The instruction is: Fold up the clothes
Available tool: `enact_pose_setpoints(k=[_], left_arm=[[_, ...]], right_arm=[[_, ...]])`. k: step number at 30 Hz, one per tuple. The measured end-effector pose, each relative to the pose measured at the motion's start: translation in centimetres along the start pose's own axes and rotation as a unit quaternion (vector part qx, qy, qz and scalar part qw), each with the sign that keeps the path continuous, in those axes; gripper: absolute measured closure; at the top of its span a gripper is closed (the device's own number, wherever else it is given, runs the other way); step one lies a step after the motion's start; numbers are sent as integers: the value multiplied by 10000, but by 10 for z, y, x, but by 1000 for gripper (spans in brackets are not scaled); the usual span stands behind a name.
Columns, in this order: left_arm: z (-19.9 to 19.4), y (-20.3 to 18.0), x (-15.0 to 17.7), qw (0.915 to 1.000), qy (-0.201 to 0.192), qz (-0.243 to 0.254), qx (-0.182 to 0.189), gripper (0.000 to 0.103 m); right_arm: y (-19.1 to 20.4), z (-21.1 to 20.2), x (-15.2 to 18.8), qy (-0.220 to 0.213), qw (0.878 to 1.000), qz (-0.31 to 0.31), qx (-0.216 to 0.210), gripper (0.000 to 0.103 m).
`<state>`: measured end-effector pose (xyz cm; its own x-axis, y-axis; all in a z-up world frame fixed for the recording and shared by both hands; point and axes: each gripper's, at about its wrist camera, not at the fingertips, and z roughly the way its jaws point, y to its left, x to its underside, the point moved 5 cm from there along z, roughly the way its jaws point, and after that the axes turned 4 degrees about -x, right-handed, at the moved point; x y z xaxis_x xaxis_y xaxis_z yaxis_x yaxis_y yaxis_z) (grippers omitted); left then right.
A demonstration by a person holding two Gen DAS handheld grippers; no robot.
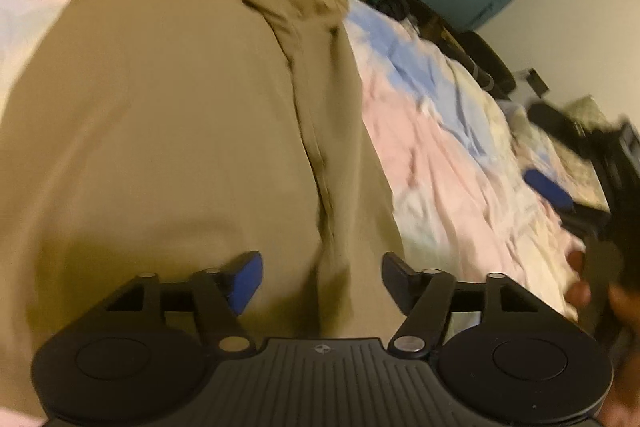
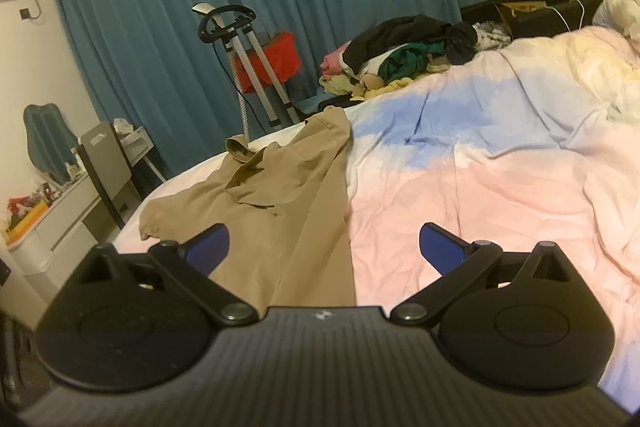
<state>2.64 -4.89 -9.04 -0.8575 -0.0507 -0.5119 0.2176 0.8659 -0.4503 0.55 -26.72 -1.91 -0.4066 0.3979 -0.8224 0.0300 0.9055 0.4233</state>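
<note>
Left wrist view showed the khaki garment point(image 1: 160, 115) spread on the bed point(image 1: 440, 155), one side edge folded in; near it, unsorted clothes pile point(image 2: 404, 55). Left claw point(image 1: 322, 279) and right claw point(image 2: 324, 251) were spread, empty.

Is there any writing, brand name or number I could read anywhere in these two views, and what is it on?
No readable text in either view.
Small round emblem on the left hand-held gripper's body: a logo mark, no letters legible.
The same emblem on the right hand-held gripper: too small and blurred to read.
</note>
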Motion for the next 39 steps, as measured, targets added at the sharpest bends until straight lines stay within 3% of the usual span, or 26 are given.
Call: enact_pose_setpoints(k=[6, 9, 14, 20, 22, 25, 27, 28, 30, 31, 32, 34, 37, 39], left_arm=[[8, 9, -40, 9986, -420, 69, -328, 25], [19, 24, -58, 9981, -481, -140, -364, 25], [57, 35, -103, 9945, -788, -558, -410, 25], [102, 35, -170, 9878, -1289, -634, -605, 26], [118, 30, -189, 9846, -1438, -543, -831, 29], [138, 25, -209, 9826, -1552, -613, -811, 30], [151, 25, -218, 9791, -1598, -734, -1018, 34], [156, 26, -223, 9765, -1644, -767, -1161, 42], [164, 30, -233, 9718, -1743, -753, -1400, 67], [167, 32, -239, 9704, -1760, -710, -1490, 91], [169, 32, -244, 9697, -1746, -611, -1599, 100], [165, 28, -255, 9602, -1996, -187, -1944, 100], [159, 22, -263, 9390, -2268, 470, -2542, 100], [157, 22, -260, 9432, -2135, 570, -2481, 94]], right_arm=[[2, 4, 0, -24, 10000, 33, -5, 0], [2, 9, 2, 11, 9999, 107, -13, 0], [-7, 20, 4, 62, 9995, 319, 54, 0], [-36, 35, 1, 27, 9958, 892, 214, 0], [-47, 41, -1, -23, 9938, 1078, 287, 0], [-57, 52, -3, -95, 9920, 1215, 332, 0], [-62, 63, -2, -67, 9914, 1261, 344, 0], [-64, 69, 0, -23, 9912, 1276, 342, 0], [-64, 81, 5, 117, 9912, 1282, 299, 0], [-64, 86, 7, 168, 9914, 1265, 278, 0], [-64, 89, 9, 205, 9917, 1239, 265, 0], [-63, 95, 12, 256, 9923, 1184, 264, 0], [-62, 99, 12, 248, 9933, 1092, 266, 0], [-60, 98, 11, 207, 9942, 1026, 248, 0]])
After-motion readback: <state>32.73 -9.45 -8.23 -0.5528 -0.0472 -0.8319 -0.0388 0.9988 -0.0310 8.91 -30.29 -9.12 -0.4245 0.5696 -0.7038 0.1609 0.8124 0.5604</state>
